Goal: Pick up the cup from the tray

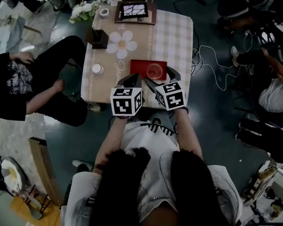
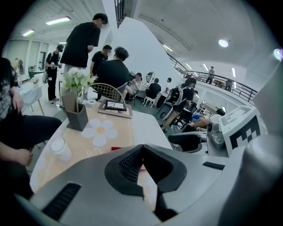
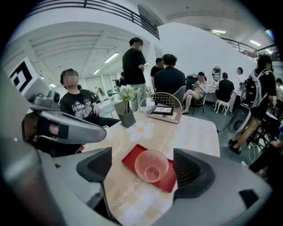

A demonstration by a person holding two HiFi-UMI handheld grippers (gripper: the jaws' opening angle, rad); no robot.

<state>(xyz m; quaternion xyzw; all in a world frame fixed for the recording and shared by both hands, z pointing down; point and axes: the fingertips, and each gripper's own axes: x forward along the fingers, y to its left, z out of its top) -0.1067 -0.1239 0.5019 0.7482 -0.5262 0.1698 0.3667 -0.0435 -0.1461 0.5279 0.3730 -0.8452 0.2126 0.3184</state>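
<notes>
A clear pinkish cup [image 3: 151,165] stands upright on a red tray [image 3: 129,160] near the table's front edge. My right gripper [image 3: 143,168] is open, with its dark fingers [image 3: 191,173] on either side of the cup and not touching it. In the head view the cup [image 1: 155,70] sits on the tray [image 1: 139,68] just beyond the right gripper [image 1: 162,79]. My left gripper [image 1: 132,80] hovers beside it over the table's front edge. Seen in its own view, the left gripper [image 2: 142,148] is shut with nothing held, and a sliver of the tray [image 2: 116,148] shows past it.
On the flower-print tablecloth [image 1: 173,36] stand a dark holder [image 1: 99,38], a white cup [image 1: 97,68], flowers [image 1: 85,10] and a framed tablet [image 1: 134,10] at the far end. A seated person [image 1: 21,81] is at the table's left. Cables [image 1: 213,66] lie on the floor at right.
</notes>
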